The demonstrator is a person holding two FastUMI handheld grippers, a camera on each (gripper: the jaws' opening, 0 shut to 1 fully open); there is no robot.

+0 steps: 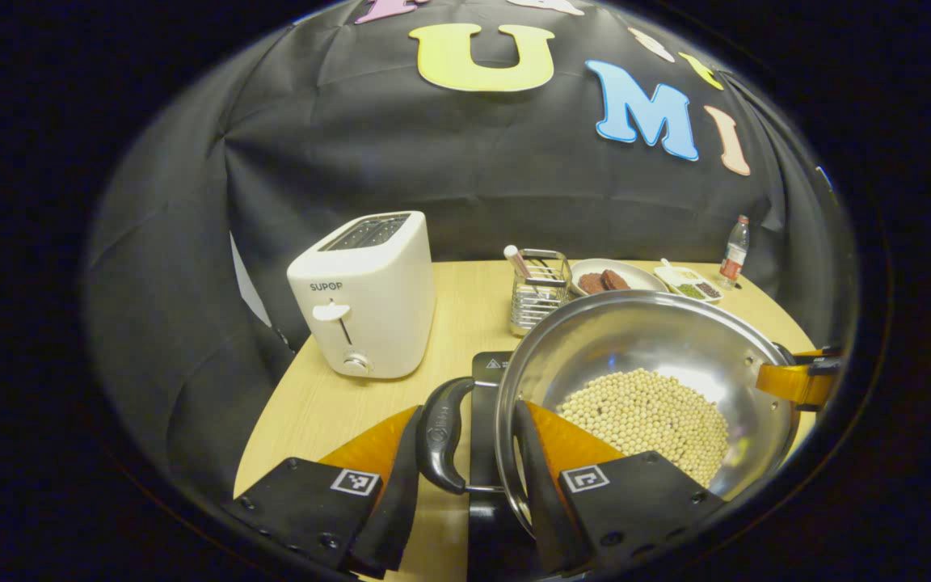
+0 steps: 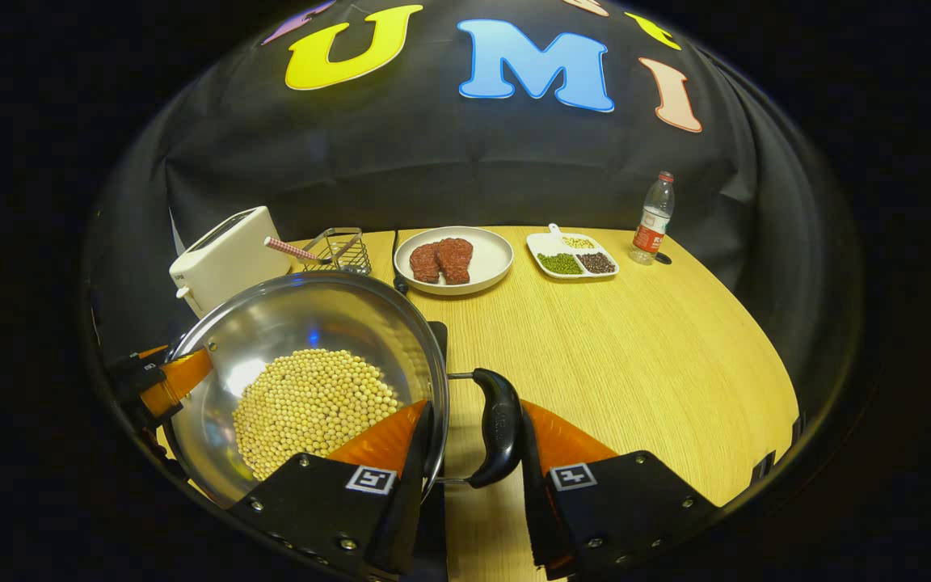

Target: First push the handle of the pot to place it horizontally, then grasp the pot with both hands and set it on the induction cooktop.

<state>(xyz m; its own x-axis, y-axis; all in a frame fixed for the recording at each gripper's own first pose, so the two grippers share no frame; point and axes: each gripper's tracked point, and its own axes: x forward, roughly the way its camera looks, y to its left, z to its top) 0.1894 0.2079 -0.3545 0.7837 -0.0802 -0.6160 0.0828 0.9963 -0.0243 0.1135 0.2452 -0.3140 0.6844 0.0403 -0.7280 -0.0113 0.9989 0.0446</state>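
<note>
Behind the pot (image 2: 304, 339), a toaster (image 2: 227, 255), rack (image 2: 340, 249) and plate (image 2: 490, 242) stand close.

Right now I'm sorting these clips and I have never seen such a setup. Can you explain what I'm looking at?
There is no robot here. A person holds a pair of tongs in each hand, and each pair carries a fisheye camera that looks along its two fingers.

One picture is taken from the left tongs, the other from the right tongs.

Both pairs appear to clamp a steel pot of pale beans. On each side, one finger is inside the rim and the other is outside a black handle. A dark induction cooktop peeks out beneath the pot.

On the wooden table are:
- a white toaster
- a wire rack
- a plate of red patties
- a divided dish
- a bottle
</note>
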